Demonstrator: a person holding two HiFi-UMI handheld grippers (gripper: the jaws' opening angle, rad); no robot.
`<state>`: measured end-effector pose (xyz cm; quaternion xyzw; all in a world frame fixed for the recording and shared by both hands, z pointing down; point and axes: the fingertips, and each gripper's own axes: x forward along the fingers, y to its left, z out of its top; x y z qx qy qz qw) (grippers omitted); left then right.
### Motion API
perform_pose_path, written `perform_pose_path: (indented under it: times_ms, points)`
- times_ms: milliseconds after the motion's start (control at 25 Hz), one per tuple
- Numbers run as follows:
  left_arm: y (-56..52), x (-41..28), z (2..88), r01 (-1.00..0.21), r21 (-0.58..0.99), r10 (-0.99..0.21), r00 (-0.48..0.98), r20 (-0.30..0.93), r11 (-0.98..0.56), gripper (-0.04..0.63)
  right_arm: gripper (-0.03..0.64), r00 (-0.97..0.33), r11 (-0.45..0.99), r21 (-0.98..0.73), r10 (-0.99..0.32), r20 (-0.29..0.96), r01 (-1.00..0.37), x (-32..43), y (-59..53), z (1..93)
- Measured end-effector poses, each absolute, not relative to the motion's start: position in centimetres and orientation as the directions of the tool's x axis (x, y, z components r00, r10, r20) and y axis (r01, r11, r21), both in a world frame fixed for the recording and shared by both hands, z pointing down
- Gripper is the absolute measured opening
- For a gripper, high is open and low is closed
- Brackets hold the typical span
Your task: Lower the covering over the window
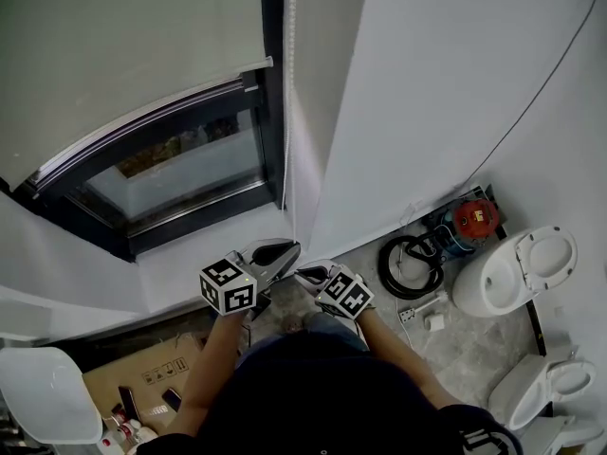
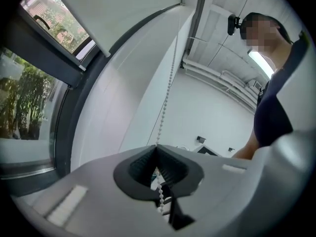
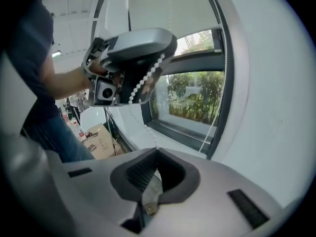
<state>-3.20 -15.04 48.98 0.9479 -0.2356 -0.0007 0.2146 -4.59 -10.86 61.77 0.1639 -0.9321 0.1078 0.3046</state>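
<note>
The white wall (image 1: 427, 83) fills the right side of the head view, and the window (image 1: 180, 164) sits in its dark frame (image 1: 204, 211) at the left. The blind (image 1: 123, 36) covers the upper part of the window. Its bottom bar (image 1: 161, 105) hangs partway down, so a band of glass shows between the bar and the frame's lower edge.

On the floor along the right edge are two toilets, one (image 1: 517, 268) nearer the wall and one (image 1: 550, 387) by the bottom right corner. A coiled black hose (image 1: 408, 263) lies against the foot of the wall just beside the first. A cardboard box (image 1: 142, 373) sits on the floor at the lower left, below the window.

I hold both claws out in front of me, close together below the frame's lower right corner. My left gripper (image 1: 289, 247) is clenched on the bead chain (image 1: 289, 83), which hangs along the frame's right edge. In the left gripper view the beads (image 2: 168, 90) come down from above, go in at the meeting of my jaws and trail out below them.

My right gripper (image 1: 302, 273) sits just beside the left and a little lower, jaws pressed together. In the right gripper view the chain (image 3: 143, 85) dangles from my left claw and runs down to my right jaw tips, pinched there.
</note>
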Motion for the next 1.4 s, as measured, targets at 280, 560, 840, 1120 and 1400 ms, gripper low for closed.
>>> perform_pose_path:
  times_ms: [280, 560, 840, 1120, 1400]
  points:
    - [-14.7, -3.5, 52.0, -0.462, 0.441, -0.440, 0.884, 0.157, -0.770, 0.011, 0.012, -0.774, 0.922, -0.090, -0.259, 0.577, -0.376, -5.2, -11.2, 61.0]
    - [-13.9, -4.1, 54.0, -0.472, 0.473, -0.443, 0.878, 0.179, -0.744, 0.011, 0.050, -0.761, 0.934, -0.116, -0.197, 0.619, -0.336, -4.9, -10.7, 61.2]
    - [-14.2, -4.7, 54.1, -0.482, 0.459, -0.453, 0.873, 0.181, -0.746, 0.011, 0.133, -0.857, 0.919, -0.088, -0.321, 0.403, -0.385, -2.8, -14.0, 51.0]
    - [-14.1, -4.3, 54.0, -0.468, 0.462, -0.440, 0.881, 0.174, -0.753, 0.011, 0.133, -0.894, 0.926, 0.065, -0.376, 0.244, -0.372, -4.3, -14.6, 41.1]
    - [-14.2, -4.4, 54.1, -0.468, 0.458, -0.441, 0.881, 0.173, -0.756, 0.011, 0.133, -0.920, 0.921, 0.049, -0.388, 0.061, -0.385, -4.1, -14.1, 35.0]
